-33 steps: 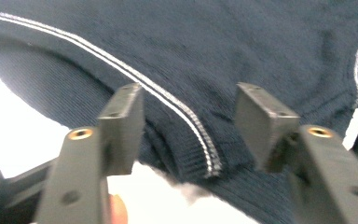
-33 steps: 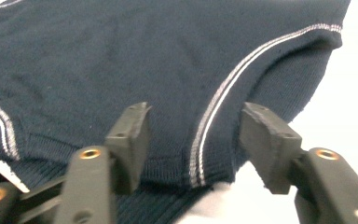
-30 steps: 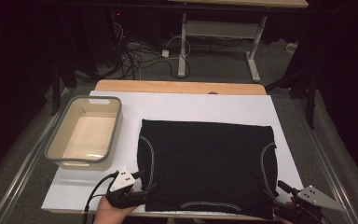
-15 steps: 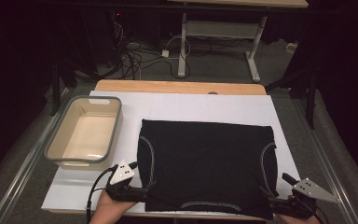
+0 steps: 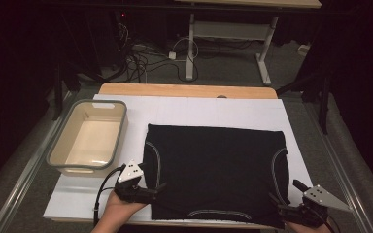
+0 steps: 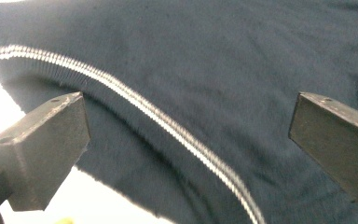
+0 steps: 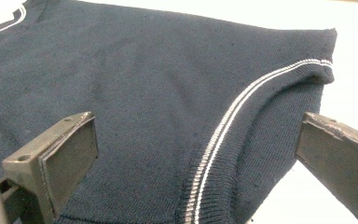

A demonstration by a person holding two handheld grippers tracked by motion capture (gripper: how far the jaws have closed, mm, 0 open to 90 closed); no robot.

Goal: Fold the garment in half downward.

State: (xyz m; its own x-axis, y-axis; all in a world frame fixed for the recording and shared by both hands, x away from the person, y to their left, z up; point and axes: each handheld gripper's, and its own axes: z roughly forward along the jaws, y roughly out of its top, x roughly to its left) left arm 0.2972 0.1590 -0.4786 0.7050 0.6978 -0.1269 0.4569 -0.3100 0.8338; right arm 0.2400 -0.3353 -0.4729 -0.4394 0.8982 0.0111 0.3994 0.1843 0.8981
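High view: dark garment (image 5: pixel 216 174) lies flat on the white table (image 5: pixel 189 109), folded into a rough rectangle w/ pale piping curving near both side edges and a short curve at the near hem. Beige tub (image 5: pixel 88 137) w/ grey rim sits just left of the garment, apart from it. Left gripper (image 5: pixel 150 190) is at the garment's near-left corner, jaws over the fabric edge; the person's hand (image 5: pixel 118 213) holds it from below (grey 3-cornered plate on top, black cable trailing toward the near table edge). Right gripper (image 5: pixel 280 208) is at the garment's near-right corner, jaws pointing in over the fabric. Beyond the garment, a wooden strip (image 5: pixel 187 90) runs along the far table edge.

Left gripper view: the 2 black jaws stand wide apart, nothing between them but air. Garment (image 6: pixel 205 93) lies under and ahead of them; a white double stripe (image 6: pixel 135 105) runs diagonally across the knit btw the jaws. Fabric edge and bare white table show near the left jaw.

Right gripper view: jaws again spread wide, gripping nothing. Garment (image 7: pixel 158 102) spans the space btw them, its white piping (image 7: pixel 233 116) curving from the near hem up to the far right corner, where the fabric folds over. White table lies past that corner.
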